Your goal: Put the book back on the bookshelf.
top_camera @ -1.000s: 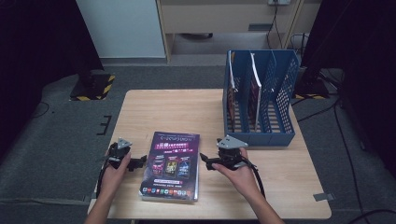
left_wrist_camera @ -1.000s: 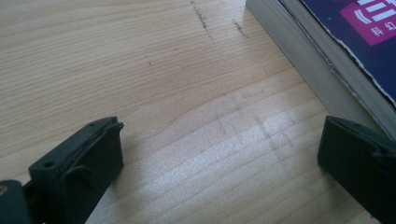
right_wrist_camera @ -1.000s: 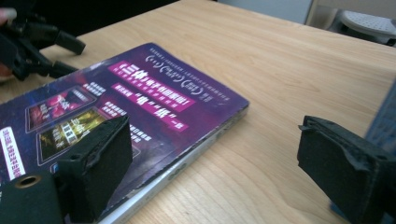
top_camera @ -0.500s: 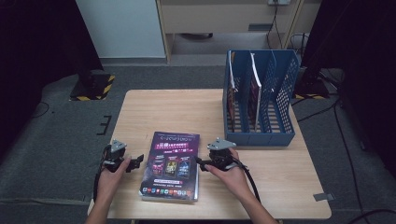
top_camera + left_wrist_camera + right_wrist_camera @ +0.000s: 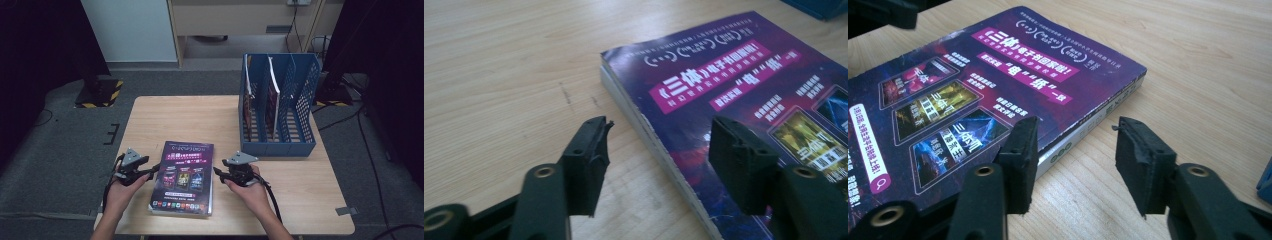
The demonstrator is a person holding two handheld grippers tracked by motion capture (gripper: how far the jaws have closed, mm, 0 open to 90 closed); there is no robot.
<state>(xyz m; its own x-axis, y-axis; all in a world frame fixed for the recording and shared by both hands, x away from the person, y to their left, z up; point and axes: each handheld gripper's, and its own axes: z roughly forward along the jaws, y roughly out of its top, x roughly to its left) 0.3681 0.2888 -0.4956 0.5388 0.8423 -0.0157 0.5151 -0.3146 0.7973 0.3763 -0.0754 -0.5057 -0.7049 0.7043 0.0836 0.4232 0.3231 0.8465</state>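
A thick purple-covered paperback book (image 5: 184, 176) lies flat on the light wooden tabletop (image 5: 190, 117), near its front edge. The blue perforated plastic file rack (image 5: 280, 102) stands well apart from the book, toward the far right of the tabletop.

The high view shows the left gripper (image 5: 150, 171) at the book's left edge and the right gripper (image 5: 218, 174) at its right edge, each held in one hand. The rack's dividers form upright compartments; the two compartments nearest the book each hold one upright book or magazine (image 5: 273, 95).

The left gripper view (image 5: 656, 150) shows detail not readable from above: one jaw stands over the bare tabletop and the other over the cover, with the book's page edge between them. The jaws are spread and have just been closing; they press on nothing.

The right gripper view (image 5: 1075, 155) shows one jaw over the cover and the other over the tabletop, straddling the book's spine edge. These jaws are likewise spread, have just been closing, and do not pinch the book.
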